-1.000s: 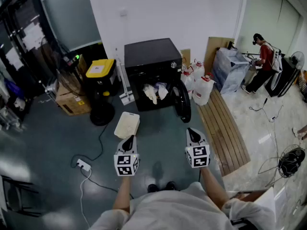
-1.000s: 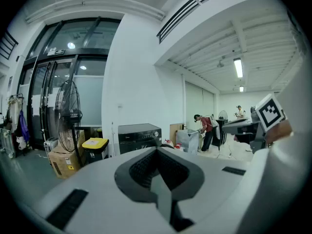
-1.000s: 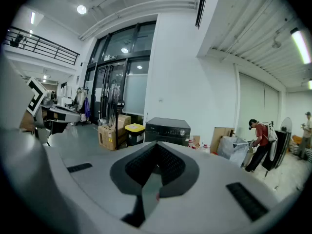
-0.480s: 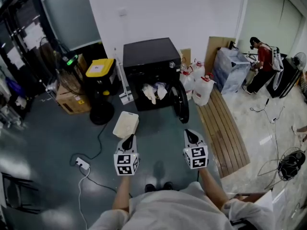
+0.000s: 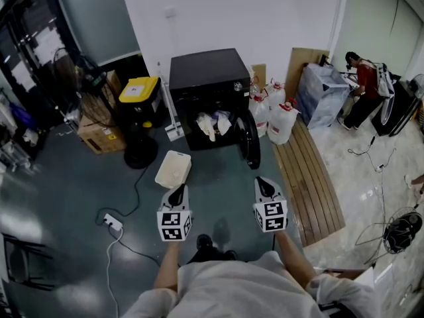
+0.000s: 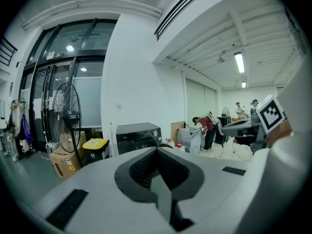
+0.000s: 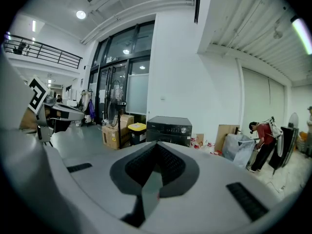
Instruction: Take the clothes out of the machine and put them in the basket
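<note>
The black machine [image 5: 204,78] stands against the far wall with its round door [image 5: 250,140] swung open to the right. Pale clothes [image 5: 212,124] bulge out of its opening. A cream basket [image 5: 173,169] sits on the floor in front of it, to the left. My left gripper [image 5: 177,193] and right gripper [image 5: 264,184] are held side by side well short of the machine, both shut and empty. The machine [image 6: 139,136] shows small beyond the left gripper [image 6: 157,151]. It [image 7: 169,129] also shows beyond the right gripper [image 7: 156,156].
Left of the machine are a yellow-lidded bin [image 5: 138,91], a standing fan [image 5: 140,154] and a cardboard box [image 5: 99,136]. A power strip [image 5: 111,224] and its cable lie on the floor at left. White jugs [image 5: 281,121] and a wooden platform [image 5: 311,177] are at right. A person [image 5: 361,88] works far right.
The person has taken a small step toward the machine, and both grippers have drifted forward with it. Their jaws stay shut and nothing has been picked up.
</note>
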Motion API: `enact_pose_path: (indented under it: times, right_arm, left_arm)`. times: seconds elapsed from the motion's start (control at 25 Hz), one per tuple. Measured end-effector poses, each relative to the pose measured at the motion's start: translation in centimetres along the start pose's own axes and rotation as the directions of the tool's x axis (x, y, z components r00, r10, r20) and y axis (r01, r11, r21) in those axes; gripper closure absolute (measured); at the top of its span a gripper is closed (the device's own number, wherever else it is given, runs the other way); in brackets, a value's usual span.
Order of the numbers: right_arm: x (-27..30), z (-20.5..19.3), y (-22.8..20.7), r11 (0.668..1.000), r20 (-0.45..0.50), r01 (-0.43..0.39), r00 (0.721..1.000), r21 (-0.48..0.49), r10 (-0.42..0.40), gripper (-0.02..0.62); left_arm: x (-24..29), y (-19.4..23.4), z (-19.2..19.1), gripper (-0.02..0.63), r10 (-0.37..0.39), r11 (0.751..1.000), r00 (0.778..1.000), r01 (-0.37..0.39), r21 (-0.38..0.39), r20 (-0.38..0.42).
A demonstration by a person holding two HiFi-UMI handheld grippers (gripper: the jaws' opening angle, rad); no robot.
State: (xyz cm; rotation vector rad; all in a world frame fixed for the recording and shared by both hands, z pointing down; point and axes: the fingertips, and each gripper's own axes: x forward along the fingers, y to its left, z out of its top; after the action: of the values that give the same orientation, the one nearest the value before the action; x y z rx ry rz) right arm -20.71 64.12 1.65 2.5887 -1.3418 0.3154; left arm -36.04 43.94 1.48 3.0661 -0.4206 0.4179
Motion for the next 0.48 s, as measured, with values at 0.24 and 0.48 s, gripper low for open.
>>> enact_pose_path:
  times: [0.24, 0.48]
  right_arm:
    - [2.8, 0.3, -0.7, 1.000, -0.006, 0.002, 1.000, -0.008, -0.002, 0.572]
    - [7.8, 1.0, -1.6, 1.000, -0.016, 0.010, 1.000, -0.019, -0.010, 0.572]
  left_arm:
    - [2.9, 1.1, 0.4, 0.589, -0.007, 1.000, 1.000, 0.007, -0.003, -0.001]
    - [7.9, 3.2, 1.0, 0.589, -0.024, 1.000, 1.000, 0.024, -0.005, 0.004]
